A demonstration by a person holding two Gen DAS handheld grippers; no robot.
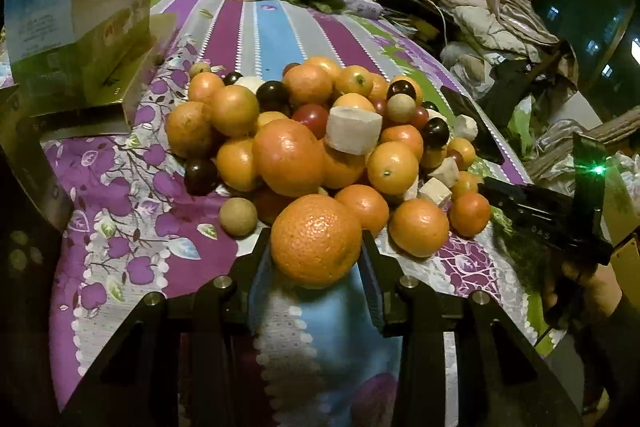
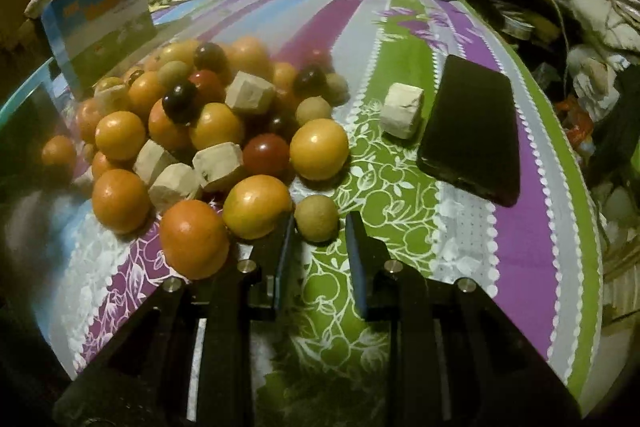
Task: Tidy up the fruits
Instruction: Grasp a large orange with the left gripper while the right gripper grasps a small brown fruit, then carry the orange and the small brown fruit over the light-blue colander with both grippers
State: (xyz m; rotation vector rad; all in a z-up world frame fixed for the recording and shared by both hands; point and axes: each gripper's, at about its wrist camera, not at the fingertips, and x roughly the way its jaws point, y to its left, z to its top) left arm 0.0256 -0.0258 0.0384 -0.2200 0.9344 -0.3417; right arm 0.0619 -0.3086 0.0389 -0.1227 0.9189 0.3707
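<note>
The left gripper (image 1: pixel 316 247) has an orange (image 1: pixel 316 239) squarely between its two fingers, pads pressed against both flanks of the fruit, a firm grasp at the near foot of the pile. The rest of the fruit pile (image 1: pixel 320 131) rises right behind it on the striped floral bedsheet (image 1: pixel 120 227): more oranges, dark round fruits, red ones, tan longan-like balls and pale cut chunks, all heaped and touching.

Over to the right gripper (image 2: pixel 320 227), down at the right-hand edge of the same heap. A small tan round fruit (image 2: pixel 318 218) sits at its fingertips, between the two tips. The jaws are drawn in narrow and clenched, yet a sliver of green sheet shows on either side of the fruit, so I cannot tell whether the pads truly bite on it. A yellow-orange fruit (image 2: pixel 256 207) lies just beside the left finger, touching the pile.

Well apart to the right, a black phone (image 2: pixel 472 127) lies flat on the sheet, with one lone pale chunk (image 2: pixel 402 111) just beside it.

A blue-and-green carton (image 1: pixel 80 7) stands behind the pile on the left; it carries orange print, too blurred to read. In the left wrist view the other gripper's black body (image 1: pixel 548 219) shows a green light and faint letters I cannot make out.
</note>
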